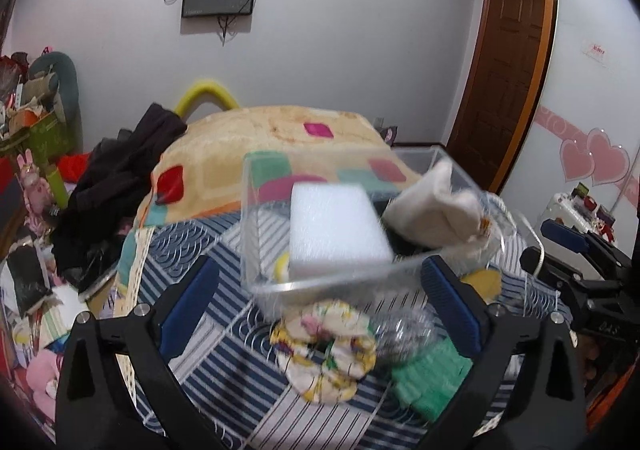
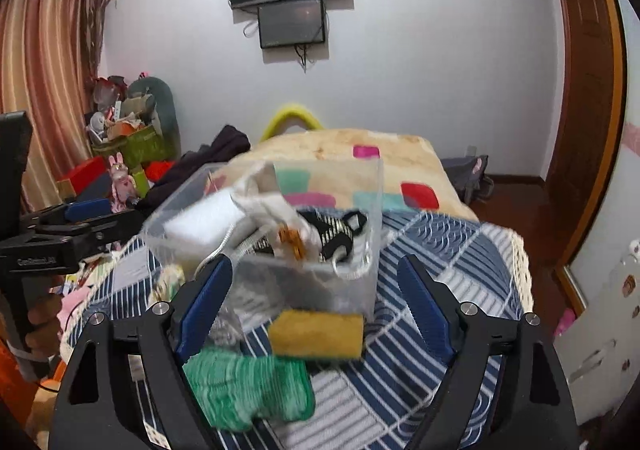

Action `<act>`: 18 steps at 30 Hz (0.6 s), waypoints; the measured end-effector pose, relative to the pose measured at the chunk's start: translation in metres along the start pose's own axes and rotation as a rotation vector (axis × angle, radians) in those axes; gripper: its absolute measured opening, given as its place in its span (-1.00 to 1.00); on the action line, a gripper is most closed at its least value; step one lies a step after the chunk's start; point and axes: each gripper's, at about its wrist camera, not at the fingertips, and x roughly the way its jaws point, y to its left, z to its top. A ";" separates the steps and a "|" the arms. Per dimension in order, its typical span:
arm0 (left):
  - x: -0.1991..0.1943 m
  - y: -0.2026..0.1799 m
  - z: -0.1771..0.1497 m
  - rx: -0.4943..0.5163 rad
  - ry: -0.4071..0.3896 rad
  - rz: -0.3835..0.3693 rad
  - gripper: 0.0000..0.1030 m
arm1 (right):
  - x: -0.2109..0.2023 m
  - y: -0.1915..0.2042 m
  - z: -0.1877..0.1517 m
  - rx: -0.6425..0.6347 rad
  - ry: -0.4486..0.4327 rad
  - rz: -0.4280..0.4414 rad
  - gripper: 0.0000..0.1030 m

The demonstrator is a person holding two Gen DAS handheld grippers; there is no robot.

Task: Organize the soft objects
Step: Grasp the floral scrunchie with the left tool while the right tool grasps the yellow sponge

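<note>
The clear plastic bin [image 1: 320, 217] stands on the blue-and-white striped bedspread [image 1: 224, 362] and already holds a white foam block [image 1: 336, 226], a cream cloth pouch [image 1: 436, 205] draped over its rim, and something black-and-white patterned [image 2: 336, 230] that I cannot make out. Three soft things lie outside it, all on the near side of the bin: a yellow rectangular sponge [image 2: 316, 334] just beside the bin's near wall, a green knitted cloth [image 2: 248, 386] nearer than the sponge, and a round floral fabric piece [image 1: 326, 350] just beside the green cloth. A crumpled clear plastic wrap [image 1: 400, 330] lies between them.

The right gripper [image 2: 320, 306] has its jaws spread wide with nothing between them, and so does the left gripper [image 1: 320, 298]. From the right wrist camera the sponge lies straight ahead, between the blue pads, its long side running across from one pad to the other. The green cloth sits under the right gripper's left finger [image 2: 204, 306].

I judge the right hand the nearer one for the sponge; to take it across its short side the gripper would want turning. The left hand is closer to the floral piece, which lies directly ahead of it, in front of the bin.
</note>
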 end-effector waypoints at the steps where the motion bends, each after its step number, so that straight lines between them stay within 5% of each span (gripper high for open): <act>1: 0.001 0.001 -0.004 -0.002 0.006 0.005 0.99 | 0.002 -0.001 -0.004 0.005 0.012 -0.002 0.61; 18: 0.047 0.017 -0.072 -0.043 0.217 -0.038 0.98 | 0.040 -0.004 -0.046 0.080 0.191 0.030 0.61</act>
